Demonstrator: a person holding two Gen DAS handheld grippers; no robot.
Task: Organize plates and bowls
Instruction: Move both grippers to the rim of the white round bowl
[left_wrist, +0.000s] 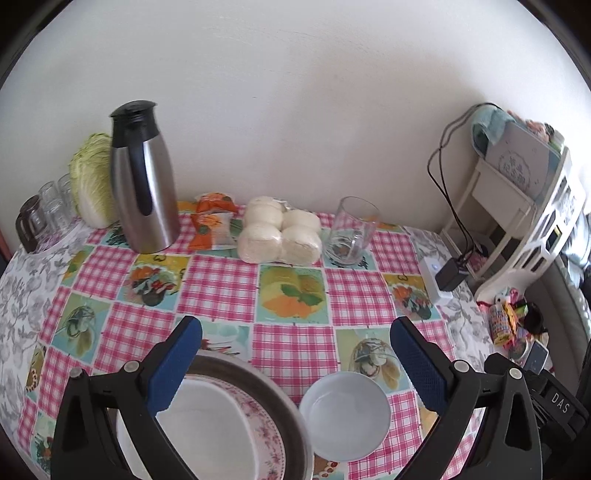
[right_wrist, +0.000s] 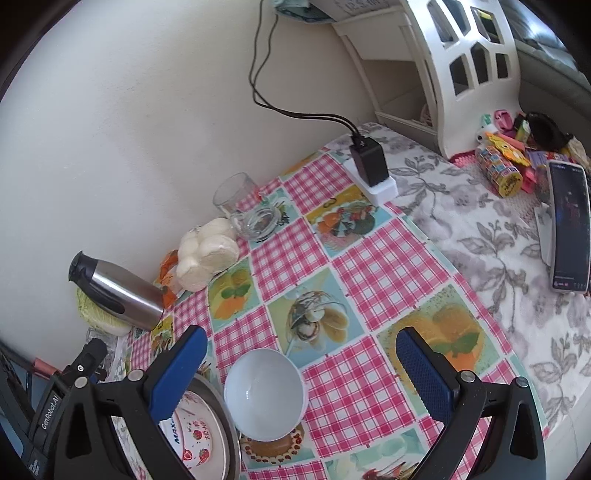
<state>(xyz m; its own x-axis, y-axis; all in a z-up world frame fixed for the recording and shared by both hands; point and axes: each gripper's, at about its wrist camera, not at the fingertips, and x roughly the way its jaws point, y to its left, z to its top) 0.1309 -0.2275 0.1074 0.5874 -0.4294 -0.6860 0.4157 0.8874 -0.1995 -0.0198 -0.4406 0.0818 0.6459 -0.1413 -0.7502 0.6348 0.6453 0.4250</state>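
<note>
Both my grippers, left gripper (left_wrist: 295, 354) and right gripper (right_wrist: 301, 363), hang spread wide, holding nothing. The white bowl (left_wrist: 344, 415) sits beside the stacked plates (left_wrist: 229, 424). It looks like glazed ceramic, probably slick and breakable; I'd pinch its rim.

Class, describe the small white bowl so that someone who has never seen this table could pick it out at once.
Start at the table with the pink checked tablecloth and come to its near edge, below the steel jug and the buns. There a metal-rimmed dish holds a floral plate, and the white bowl sits just to its right. It alone is plain, deep, empty and unpatterned.
</note>
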